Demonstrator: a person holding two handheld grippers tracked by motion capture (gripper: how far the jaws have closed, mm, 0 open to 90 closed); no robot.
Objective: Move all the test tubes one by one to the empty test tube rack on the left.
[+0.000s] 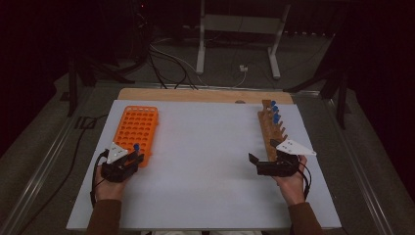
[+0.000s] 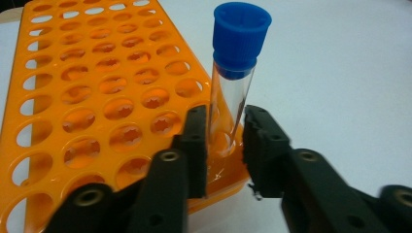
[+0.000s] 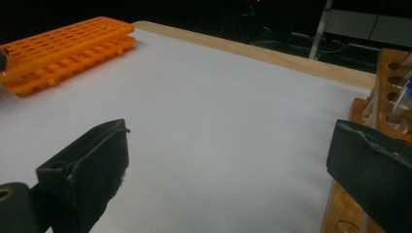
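Note:
A clear tube with a blue cap (image 2: pixel 232 92) stands upright in the near corner hole of the orange rack (image 2: pixel 92 77). My left gripper (image 2: pixel 226 141) has a jaw on each side of the tube's lower part, close to the glass with thin gaps, so it is open. In the high view the left gripper (image 1: pixel 132 156) sits at the near right corner of the orange rack (image 1: pixel 136 125), the blue cap (image 1: pixel 136 146) just above it. My right gripper (image 1: pixel 263 152) stands wide open with nothing between its fingers, beside the near end of the wooden rack (image 1: pixel 270 132).
The wooden rack holds a few blue-capped tubes (image 1: pixel 275 111) at its far end. A white sheet (image 1: pixel 205 161) covers the table between the two racks. The wooden rack's edge (image 3: pixel 384 77) lies close to my right gripper's (image 3: pixel 231 141) right jaw.

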